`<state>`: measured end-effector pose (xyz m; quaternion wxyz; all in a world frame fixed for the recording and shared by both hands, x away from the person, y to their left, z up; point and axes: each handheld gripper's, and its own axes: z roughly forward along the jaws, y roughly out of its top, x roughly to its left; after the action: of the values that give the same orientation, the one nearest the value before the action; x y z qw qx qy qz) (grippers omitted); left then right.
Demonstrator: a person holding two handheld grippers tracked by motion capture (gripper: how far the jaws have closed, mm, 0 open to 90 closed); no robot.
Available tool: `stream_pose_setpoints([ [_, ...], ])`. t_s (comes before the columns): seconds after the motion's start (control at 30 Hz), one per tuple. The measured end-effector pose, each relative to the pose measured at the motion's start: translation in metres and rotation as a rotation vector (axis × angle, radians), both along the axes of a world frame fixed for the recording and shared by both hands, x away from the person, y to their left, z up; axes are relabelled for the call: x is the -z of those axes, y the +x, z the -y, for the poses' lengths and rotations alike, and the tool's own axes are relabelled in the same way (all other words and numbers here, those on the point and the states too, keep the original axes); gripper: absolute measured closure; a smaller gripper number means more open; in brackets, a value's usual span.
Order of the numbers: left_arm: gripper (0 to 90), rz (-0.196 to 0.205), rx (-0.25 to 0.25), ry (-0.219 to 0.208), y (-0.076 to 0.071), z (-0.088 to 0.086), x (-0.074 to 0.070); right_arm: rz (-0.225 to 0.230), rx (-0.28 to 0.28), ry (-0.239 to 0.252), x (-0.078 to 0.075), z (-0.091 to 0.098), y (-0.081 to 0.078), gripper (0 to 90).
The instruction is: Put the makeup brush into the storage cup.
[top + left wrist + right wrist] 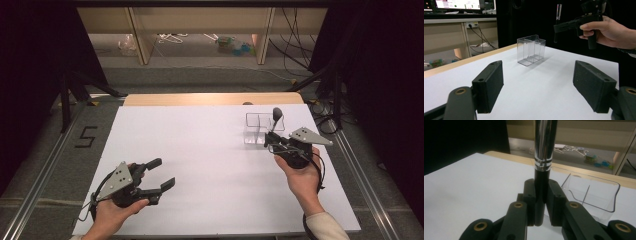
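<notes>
Brush [544,150] clamped upright, right gripper [541,192] | beside organizer [257,127] rim | left gripper [157,175] open

A dark "5" [86,136] stands on the grey floor [45,150] at about nine o'clock from the table [200,150], just off its left edge. In the left gripper view a monitor [457,4] at eleven o'clock shows lit rows of text, too small to read. No other writing, label or brand can be read.
</notes>
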<state>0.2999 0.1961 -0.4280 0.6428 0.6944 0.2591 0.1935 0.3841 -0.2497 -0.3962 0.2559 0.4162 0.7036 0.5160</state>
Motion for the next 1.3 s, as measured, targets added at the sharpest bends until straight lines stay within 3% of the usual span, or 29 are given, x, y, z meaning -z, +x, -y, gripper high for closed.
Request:
stream_pose_setpoints([
  [0.23, 24.6, -0.005, 0.0, -0.001, 0.0, 0.0, 0.001, 0.021, 0.026, -0.009, -0.001, 0.005, 0.004, 79.4],
  [0.27, 24.6, -0.004, 0.0, -0.001, 0.0, 0.0, 0.001, 0.003, 0.023, -0.009, -0.002, 0.006, 0.004, 79.5],
  [0.3, 24.6, -0.004, 0.0, -0.001, 0.0, 0.0, 0.001, 0.025, 0.032, -0.012, -0.001, 0.006, 0.005, 79.5],
  [0.33, 24.6, -0.005, -0.001, -0.002, 0.0, 0.0, 0.001, 0.004, 0.038, -0.017, -0.003, 0.007, 0.004, 79.5],
  [0.4, 24.6, -0.005, -0.001, -0.001, 0.0, 0.0, 0.001, 0.024, 0.038, -0.01, -0.002, 0.009, 0.007, 79.5],
  [0.47, 24.6, -0.005, -0.001, 0.0, 0.001, 0.0, 0.001, 0.009, 0.048, -0.015, -0.003, 0.009, 0.007, 79.4],
  [0.5, 24.6, -0.005, -0.002, 0.0, 0.0, 0.0, 0.001, 0.028, 0.047, -0.01, -0.003, 0.01, 0.008, 79.5],
  [0.7, 24.6, -0.003, -0.001, 0.003, 0.001, 0.0, 0.001, 0.029, 0.064, -0.018, -0.004, 0.011, 0.011, 79.5],
  [0.73, 24.6, -0.003, -0.002, 0.003, 0.001, 0.0, 0.001, 0.011, 0.065, -0.025, -0.005, 0.011, 0.01, 79.4],
  [0.93, 24.6, -0.004, -0.001, 0.003, 0.001, 0.0, 0.001, 0.032, 0.075, -0.021, -0.005, 0.013, 0.014, 79.4],
  [1.0, 24.5, -0.003, -0.001, 0.005, 0.001, 0.0, 0.001, 0.012, 0.079, -0.02, -0.006, 0.014, 0.014, 79.4],
  [1.17, 24.6, -0.003, -0.002, 0.008, 0.001, 0.0, 0.001, 0.036, 0.089, -0.022, -0.007, 0.016, 0.017, 79.5],
  [1.3, 24.6, -0.003, -0.001, 0.007, 0.002, 0.0, 0.001, 0.021, 0.096, -0.034, -0.008, 0.017, 0.018, 79.4],
])
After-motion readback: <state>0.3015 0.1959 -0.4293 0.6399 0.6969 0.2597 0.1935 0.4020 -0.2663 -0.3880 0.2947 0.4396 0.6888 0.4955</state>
